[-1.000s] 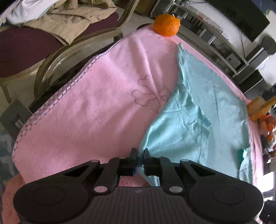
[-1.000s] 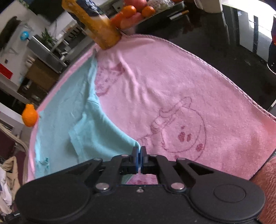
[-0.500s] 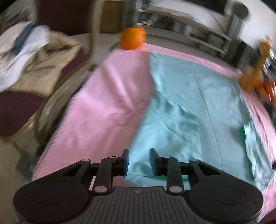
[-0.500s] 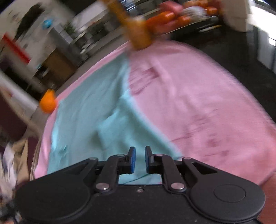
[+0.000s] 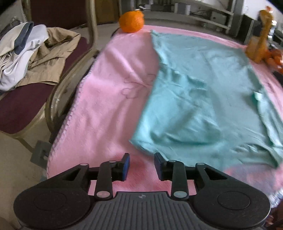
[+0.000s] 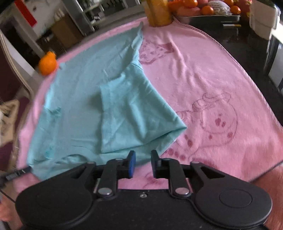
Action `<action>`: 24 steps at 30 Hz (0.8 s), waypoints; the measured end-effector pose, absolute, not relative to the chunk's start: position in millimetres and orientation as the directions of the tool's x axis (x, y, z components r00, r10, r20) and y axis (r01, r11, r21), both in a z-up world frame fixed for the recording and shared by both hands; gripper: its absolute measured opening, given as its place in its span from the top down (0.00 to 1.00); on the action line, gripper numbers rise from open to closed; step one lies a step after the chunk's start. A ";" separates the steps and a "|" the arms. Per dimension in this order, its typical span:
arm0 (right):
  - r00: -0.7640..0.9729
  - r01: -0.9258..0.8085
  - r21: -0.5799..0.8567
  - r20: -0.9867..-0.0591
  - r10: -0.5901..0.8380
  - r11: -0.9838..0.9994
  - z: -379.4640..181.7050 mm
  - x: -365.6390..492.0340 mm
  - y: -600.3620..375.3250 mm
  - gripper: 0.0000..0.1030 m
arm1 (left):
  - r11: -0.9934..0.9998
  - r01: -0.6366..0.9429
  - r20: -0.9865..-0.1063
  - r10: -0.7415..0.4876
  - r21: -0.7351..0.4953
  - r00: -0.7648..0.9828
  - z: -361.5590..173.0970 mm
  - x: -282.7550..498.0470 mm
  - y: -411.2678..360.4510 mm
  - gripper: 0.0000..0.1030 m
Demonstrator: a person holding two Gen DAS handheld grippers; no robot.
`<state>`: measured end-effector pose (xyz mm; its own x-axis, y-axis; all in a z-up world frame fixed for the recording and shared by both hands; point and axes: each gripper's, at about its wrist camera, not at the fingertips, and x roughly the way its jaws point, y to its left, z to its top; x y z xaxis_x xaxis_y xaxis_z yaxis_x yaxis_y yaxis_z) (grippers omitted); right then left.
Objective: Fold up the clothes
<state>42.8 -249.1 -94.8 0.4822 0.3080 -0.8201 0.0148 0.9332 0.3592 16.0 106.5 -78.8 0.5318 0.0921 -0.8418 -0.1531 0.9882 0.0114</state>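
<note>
Pink fleece covers your work surface: a fuzzy pink blanket [image 5: 109,99] with stitched edging and faint outlined cartoon drawings, laid over a dark glossy table [image 6: 247,42]. On it lies the teal garment [image 5: 199,99], thin smooth fabric with soft creases, spread across the middle of the blanket. In your right wrist view one flap of it is folded over itself, making a crisp straight edge and a pointed corner that reaches toward the drawn figure.

Your left gripper [image 5: 141,163] has its jaws spread moderately wide and holds nothing; its blue pads [image 5: 126,167] hang over bare pink fleece, just short of the garment's near hem. Your right gripper [image 6: 143,161] is parted somewhat less and is likewise empty, its tips over the hem where teal meets pink.

An orange [image 5: 131,21] with dimpled skin sits at the blanket's far corner. A yellow-orange container [image 6: 158,13] stands at the other far corner, with a tray of fruit [image 6: 208,8] beyond. To your left, a chair [image 5: 58,58] with a maroon seat carries a heap of beige and white clothes [image 5: 30,53].
</note>
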 end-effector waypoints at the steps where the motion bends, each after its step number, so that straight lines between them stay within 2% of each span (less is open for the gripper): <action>1: 0.487 -0.003 0.363 -0.813 0.319 0.932 -91.6 39.6 -246.8 0.80 | 0.991 -0.134 -0.839 0.079 0.007 0.538 -77.7 12.4 100.0 0.67; 8: 0.500 -0.115 0.324 -0.798 0.337 0.939 -87.8 31.5 -218.5 0.82 | 0.999 -0.033 -0.822 0.050 0.038 0.567 -70.1 12.4 62.3 0.66; 16: 0.511 -0.064 0.391 -0.777 0.367 0.918 -88.4 29.6 -239.1 0.82 | 0.994 -0.099 -0.826 0.088 0.040 0.557 -72.3 9.6 81.9 0.67; 24: 0.472 -0.143 0.365 -0.792 0.387 0.920 -90.9 39.8 -212.4 0.82 | 0.998 0.006 -0.809 0.042 0.057 0.586 -79.9 28.2 43.2 0.67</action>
<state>39.8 -212.4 -90.9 0.4721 0.3872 -0.7920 -0.1427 0.9201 0.3648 28.2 43.2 -79.9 0.5862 0.0425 -0.8091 0.0057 0.9984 0.0565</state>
